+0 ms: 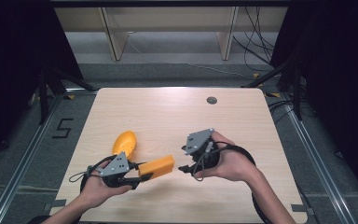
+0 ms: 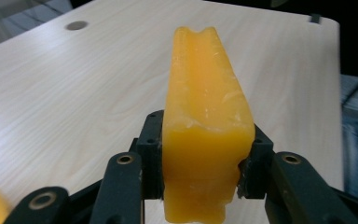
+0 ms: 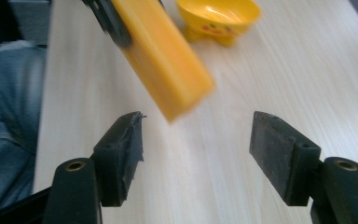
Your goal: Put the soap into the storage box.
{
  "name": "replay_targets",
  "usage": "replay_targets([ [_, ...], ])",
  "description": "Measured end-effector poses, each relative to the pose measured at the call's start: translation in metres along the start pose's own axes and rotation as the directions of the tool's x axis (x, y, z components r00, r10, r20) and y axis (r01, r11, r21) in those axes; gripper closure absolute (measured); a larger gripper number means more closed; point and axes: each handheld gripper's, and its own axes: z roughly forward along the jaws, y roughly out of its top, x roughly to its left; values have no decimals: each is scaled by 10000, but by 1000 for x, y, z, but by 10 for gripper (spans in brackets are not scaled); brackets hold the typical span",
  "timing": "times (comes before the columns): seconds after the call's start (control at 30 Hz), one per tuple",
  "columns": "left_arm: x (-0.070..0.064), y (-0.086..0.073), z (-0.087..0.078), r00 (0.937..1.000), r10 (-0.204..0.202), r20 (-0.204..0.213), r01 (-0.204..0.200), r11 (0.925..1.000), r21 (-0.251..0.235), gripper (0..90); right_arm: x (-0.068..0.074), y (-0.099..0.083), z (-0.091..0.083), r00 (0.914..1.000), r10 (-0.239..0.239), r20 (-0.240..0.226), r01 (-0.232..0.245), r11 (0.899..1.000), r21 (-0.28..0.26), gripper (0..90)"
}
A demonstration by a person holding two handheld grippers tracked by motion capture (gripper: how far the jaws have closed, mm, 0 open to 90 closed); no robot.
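My left gripper [image 1: 140, 173] is shut on one end of an orange-yellow block [image 1: 157, 166], held just above the wooden table [image 1: 177, 116]. In the left gripper view the orange-yellow block [image 2: 205, 140] sits clamped between both black jaws and points away from the camera. My right gripper [image 1: 182, 168] is open a short way to the right of the block's free end. In the right gripper view the orange-yellow block [image 3: 165, 60] hangs ahead of the open right gripper [image 3: 196, 140], with nothing between the jaws. A yellow bowl [image 1: 125, 142] lies on the table behind the left hand.
The yellow bowl [image 3: 219, 17] stands beyond the block in the right gripper view. A round cable hole [image 1: 211, 100] is near the table's far edge. Black frame legs and cables stand on the floor beyond the table.
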Motion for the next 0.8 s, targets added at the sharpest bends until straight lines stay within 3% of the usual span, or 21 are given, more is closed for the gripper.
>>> replay_targets([
  [0.1, 4, 0, -8, 9973, -430, -589, 420, 9990, -173, 602, -2, -17, -5, 9966, 643, 512, -644, 9979, 4, 367],
  [0.13, 4, 0, -10, 9935, -764, -848, 743, 9968, -279, 602, -2, -22, -7, 9934, 902, 707, -905, 9959, 13, 371],
  [0.23, 8, -1, -18, 9820, -1175, -1482, 1089, 9919, -654, 602, -1, -37, -8, 9848, 1510, 855, -1526, 9882, 128, 376],
  [0.37, 13, 0, -28, 9573, -1776, -2281, 1569, 9819, -1058, 602, 0, -53, -7, 9779, 1810, 1047, -1838, 9828, 183, 383],
  [0.57, 26, -6, -35, 9194, -2380, -3131, 2085, 9700, -1250, 602, 0, -70, -7, 9524, 2514, 1724, -2535, 9673, -98, 393],
  [0.6, 28, -7, -37, 9132, -2448, -3258, 2131, 9683, -1303, 602, -1, -72, -7, 9535, 2466, 1734, -2480, 9687, -141, 394],
  [0.63, 31, -7, -38, 9099, -2468, -3335, 2129, 9677, -1352, 603, 0, -74, -7, 9464, 2674, 1814, -2687, 9631, -180, 394],
  [0.67, 32, -8, -40, 8998, -2611, -3495, 2245, 9641, -1421, 602, 0, -76, -7, 9433, 2747, 1862, -2762, 9609, -185, 396],
  [0.7, 35, -8, -41, 8955, -2662, -3567, 2256, 9623, -1520, 602, 0, -78, -6, 9439, 2791, 1763, -2799, 9598, -207, 398],
  [0.77, 40, -8, -44, 8807, -2826, -3800, 2364, 9576, -1644, 603, 1, -81, -4, 9413, 2894, 1736, -2918, 9564, -122, 400],
  [0.8, 43, -9, -45, 8775, -2885, -3830, 2373, 9554, -1758, 603, 2, -81, -4, 9420, 2970, 1562, -3013, 9535, 42, 400],
])
